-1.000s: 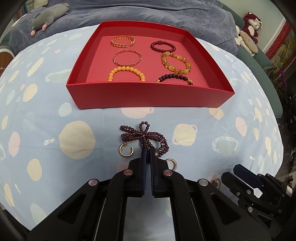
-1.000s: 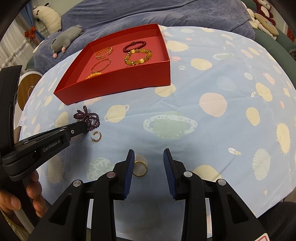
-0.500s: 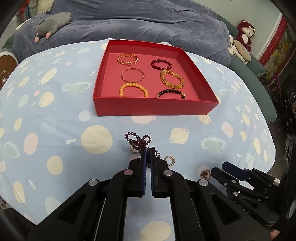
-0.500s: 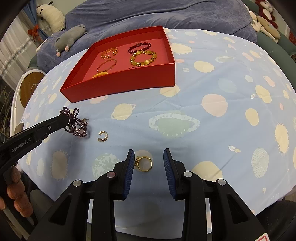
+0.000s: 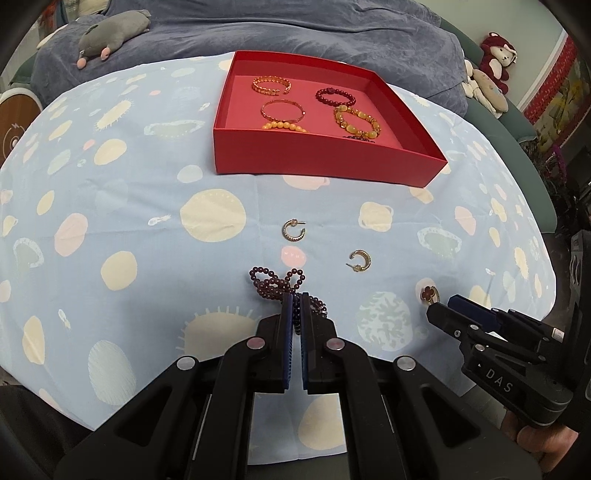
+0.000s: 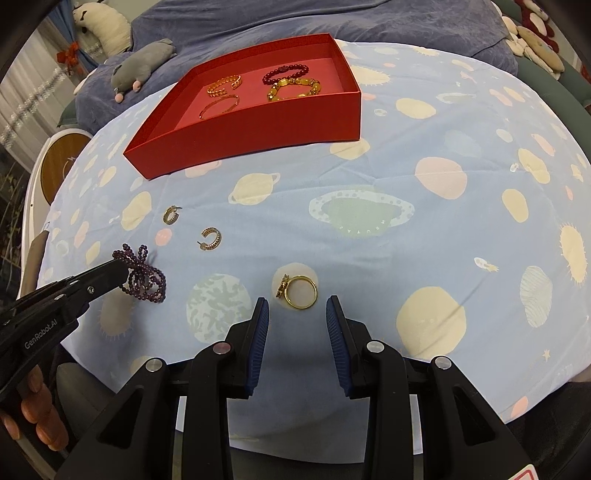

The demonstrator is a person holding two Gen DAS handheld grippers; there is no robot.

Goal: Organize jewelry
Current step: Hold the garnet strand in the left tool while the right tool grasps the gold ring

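Observation:
My left gripper (image 5: 294, 295) is shut on a dark purple bead bracelet (image 5: 275, 283), held above the cloth; it also shows in the right wrist view (image 6: 142, 275). Two gold hoop earrings (image 5: 293, 229) (image 5: 359, 260) lie on the cloth ahead of it. My right gripper (image 6: 297, 308) is open and empty, with a gold ring (image 6: 300, 291) on the cloth just ahead of its fingertips. The red tray (image 5: 325, 162) at the back holds several bracelets.
The table is covered by a light blue planet-print cloth (image 6: 424, 229). A grey plush toy (image 5: 110, 35) lies on the blue bedding behind. Plush toys (image 5: 493, 74) sit at the far right. A round wooden stool (image 6: 61, 168) stands at the left.
My left gripper has lifted the purple bracelet off the cloth and pulled back toward the near edge, uncovering both earrings. The right gripper has shifted slightly back from the ring.

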